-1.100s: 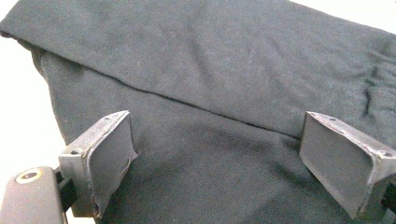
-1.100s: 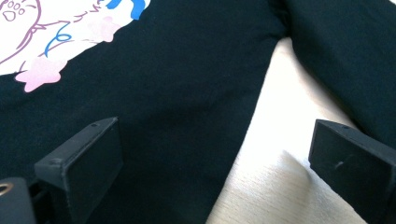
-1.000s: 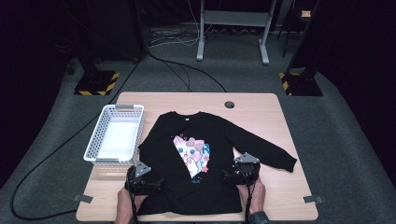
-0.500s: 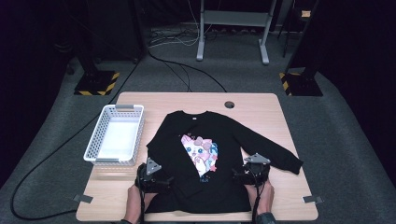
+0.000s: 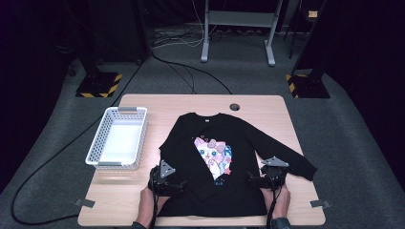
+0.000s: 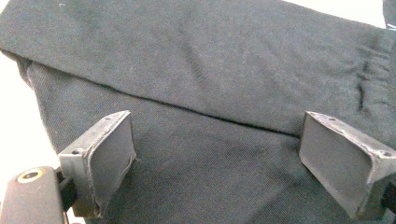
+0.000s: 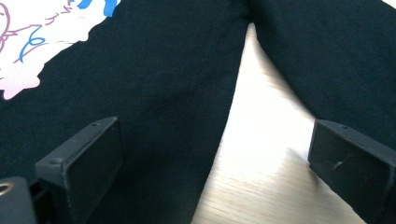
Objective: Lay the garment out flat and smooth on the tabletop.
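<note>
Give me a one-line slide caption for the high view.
Both open grippers, left and right, poised over the lower sides of a black sweatshirt spread flat beside a white basket.

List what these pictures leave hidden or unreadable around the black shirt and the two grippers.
- Shirt left sleeve: high view, folded against the dark body, outline lost.
- Print: right gripper view, cut off by the frame edge.
- Left gripper and right gripper jaws: high view, too small, black on black.

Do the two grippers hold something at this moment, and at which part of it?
Nothing is held. Both the left gripper and the right gripper have open jaws above the black long-sleeved cotton shirt, pressing on nothing.
</note>
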`<state>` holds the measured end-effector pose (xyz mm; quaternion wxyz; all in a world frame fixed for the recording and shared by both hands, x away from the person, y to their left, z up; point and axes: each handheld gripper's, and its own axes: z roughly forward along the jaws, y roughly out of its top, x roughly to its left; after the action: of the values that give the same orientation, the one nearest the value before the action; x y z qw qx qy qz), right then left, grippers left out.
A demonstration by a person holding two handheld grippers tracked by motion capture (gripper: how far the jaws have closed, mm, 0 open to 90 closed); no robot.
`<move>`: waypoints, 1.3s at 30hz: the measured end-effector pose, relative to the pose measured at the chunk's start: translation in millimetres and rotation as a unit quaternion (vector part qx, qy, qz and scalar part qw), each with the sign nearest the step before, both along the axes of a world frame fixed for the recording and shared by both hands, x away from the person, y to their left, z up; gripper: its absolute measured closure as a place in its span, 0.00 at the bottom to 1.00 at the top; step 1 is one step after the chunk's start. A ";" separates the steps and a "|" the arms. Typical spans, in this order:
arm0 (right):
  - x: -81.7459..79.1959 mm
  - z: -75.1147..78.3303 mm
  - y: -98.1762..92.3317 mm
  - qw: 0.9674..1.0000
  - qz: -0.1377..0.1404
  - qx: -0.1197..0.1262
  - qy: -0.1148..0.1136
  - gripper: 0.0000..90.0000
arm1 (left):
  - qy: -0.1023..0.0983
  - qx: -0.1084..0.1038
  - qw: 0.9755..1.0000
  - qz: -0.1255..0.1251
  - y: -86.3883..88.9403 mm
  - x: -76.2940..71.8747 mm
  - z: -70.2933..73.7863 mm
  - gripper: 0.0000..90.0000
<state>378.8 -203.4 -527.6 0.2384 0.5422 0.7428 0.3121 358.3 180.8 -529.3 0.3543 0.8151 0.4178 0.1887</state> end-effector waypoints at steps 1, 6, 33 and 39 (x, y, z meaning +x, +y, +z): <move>0.2 0.1 -1.8 1.000 -0.001 0.001 0.000 0.03 | 0.000 0.000 1.000 0.000 -1.8 0.1 0.0 0.12; 0.9 0.1 -11.1 1.000 -0.007 0.003 0.002 0.03 | 0.000 0.001 1.000 -0.005 -10.8 1.3 0.2 0.12; -1.6 0.1 -51.0 0.999 -0.036 0.008 0.004 0.03 | 0.000 0.001 1.000 -0.024 -48.8 6.5 0.5 0.12; -2.4 0.1 -56.6 0.999 -0.040 0.009 0.004 0.03 | 0.000 0.002 1.000 -0.026 -53.4 7.4 0.6 0.12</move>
<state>376.4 -260.0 -527.5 0.2430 0.5744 0.7189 0.3069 365.6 127.4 -528.7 0.3579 0.8262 0.3959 0.1803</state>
